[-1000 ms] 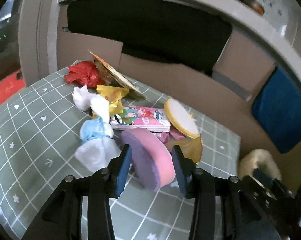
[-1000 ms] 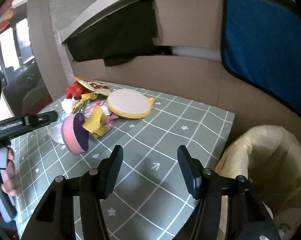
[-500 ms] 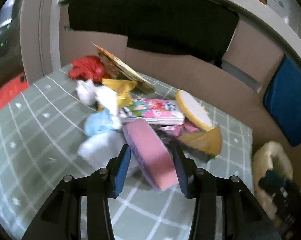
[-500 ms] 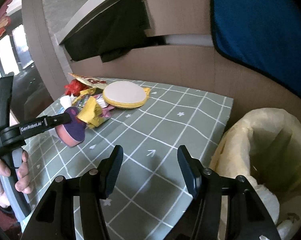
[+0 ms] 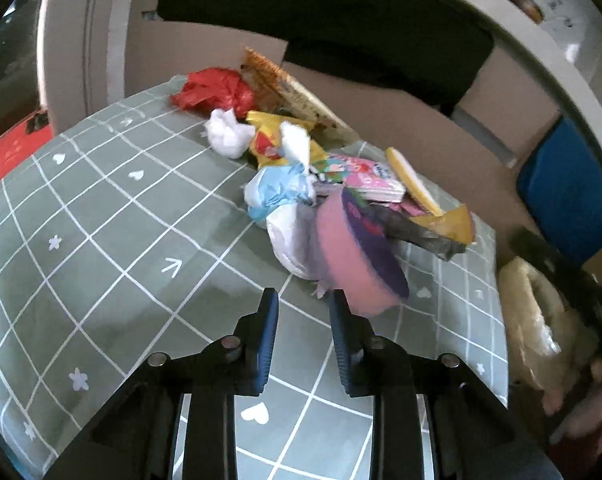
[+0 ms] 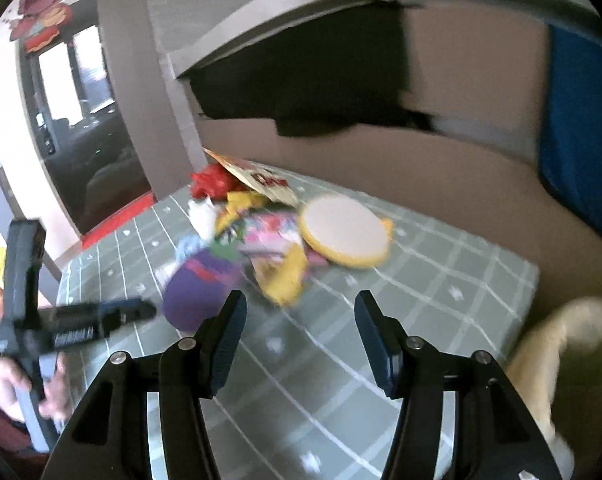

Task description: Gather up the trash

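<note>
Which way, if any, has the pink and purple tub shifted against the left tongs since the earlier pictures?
Yes. The pink and purple tub now lies right of the closing, empty left tongs, against the pink carton; earlier it sat between the pads.

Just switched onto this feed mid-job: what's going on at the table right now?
A person is clearing a trash pile off the green checked tablecloth with two handheld claws. The left claw is closing with nothing between its fingers; the pink and purple tub sits just past its right fingertip. The right claw hangs open and empty over the cloth, near the lined bin.
</note>
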A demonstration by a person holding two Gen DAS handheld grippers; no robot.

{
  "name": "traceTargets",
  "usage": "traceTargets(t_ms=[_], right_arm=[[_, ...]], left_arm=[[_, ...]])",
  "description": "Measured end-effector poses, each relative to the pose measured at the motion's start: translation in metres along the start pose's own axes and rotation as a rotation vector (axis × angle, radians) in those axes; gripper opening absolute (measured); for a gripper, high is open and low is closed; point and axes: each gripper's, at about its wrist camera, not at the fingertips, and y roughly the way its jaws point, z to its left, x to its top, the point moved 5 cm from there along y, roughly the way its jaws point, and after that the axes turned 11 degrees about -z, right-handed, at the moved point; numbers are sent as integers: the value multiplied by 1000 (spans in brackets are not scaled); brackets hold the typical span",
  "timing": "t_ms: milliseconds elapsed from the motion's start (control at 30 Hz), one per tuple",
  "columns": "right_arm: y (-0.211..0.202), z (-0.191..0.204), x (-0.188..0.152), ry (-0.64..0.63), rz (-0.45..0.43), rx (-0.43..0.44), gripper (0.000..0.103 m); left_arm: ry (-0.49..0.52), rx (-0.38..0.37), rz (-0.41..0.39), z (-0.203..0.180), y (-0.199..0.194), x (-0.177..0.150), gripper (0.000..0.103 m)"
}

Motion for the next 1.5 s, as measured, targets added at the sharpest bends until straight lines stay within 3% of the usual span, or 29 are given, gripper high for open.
traceTargets(t_ms=[200, 233, 300, 400, 667, 800, 1033, 1267, 1367, 1500], right_arm=[[68, -6, -3, 54, 136, -6, 53], [75, -8, -9, 69, 164, 3, 49], [79, -13, -22, 88, 204, 37, 20], [67, -18, -35, 65, 195, 39, 17], [-6, -50, -66, 58, 151, -117, 17], [-31, -56, -85, 89, 146, -113, 17], [-41, -43, -96, 49, 134, -96, 18], [-45, -45, -100, 76, 116, -73, 20], [-50, -43, -100, 97, 96, -48, 21], [-61, -40, -96, 65, 68, -59, 35]], left_arm=[[-12, -105, -12, -4, -8, 4, 33], [-18, -115, -12, -4, -7, 5, 34], [-35, -134, -14, -4, -7, 8, 35], [-54, -150, -16, -5, -1, 12, 38], [-54, -105, -11, -14, 36, 24, 42], [-40, -67, 16, -22, 58, 26, 42], [-66, -28, 31, -31, 74, 21, 53], [-177, -38, 98, -24, 69, 15, 53], [-92, -73, 108, -42, 63, 9, 52], [39, -144, 133, -71, 54, -7, 52]])
